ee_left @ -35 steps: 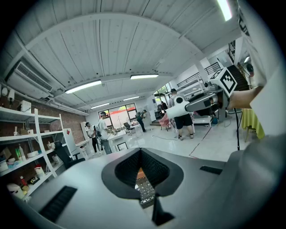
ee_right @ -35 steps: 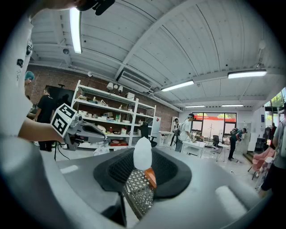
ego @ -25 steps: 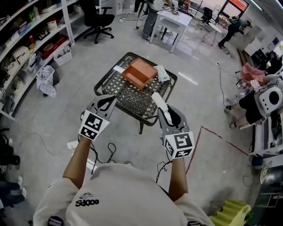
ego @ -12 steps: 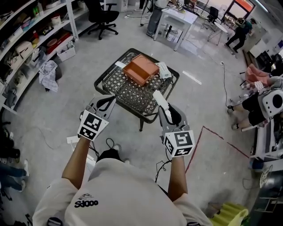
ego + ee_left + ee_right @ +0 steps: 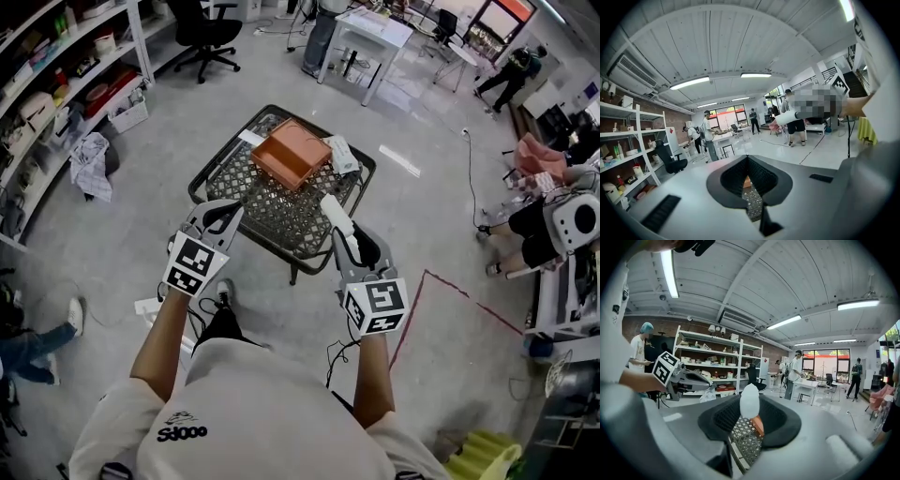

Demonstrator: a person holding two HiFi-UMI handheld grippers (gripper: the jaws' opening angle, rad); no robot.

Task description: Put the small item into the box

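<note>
An orange box (image 5: 291, 155) stands open on the far part of a black lattice table (image 5: 234, 183). My right gripper (image 5: 347, 242) hangs over the table's near right edge. It is shut on a small white oblong item (image 5: 334, 212) that sticks out past the fingertips toward the box. In the right gripper view the white item (image 5: 750, 401) stands between the dark pads, with the orange box (image 5: 758, 423) and the lattice behind it. My left gripper (image 5: 230, 210) is at the table's near left edge, shut with nothing in it. Through its jaws shows the box (image 5: 746, 181).
A white packet (image 5: 342, 155) and a white label (image 5: 251, 139) lie on the table beside the box. Shelves (image 5: 56, 84) line the left wall, with a cloth (image 5: 94, 164) on the floor. A black chair (image 5: 211, 37) and a white desk (image 5: 361, 37) stand beyond. A seated person (image 5: 539, 225) is at the right.
Both grippers keep their pose and the white item stays gripped. The table and box have shifted slightly left in the head view as the person steps.
</note>
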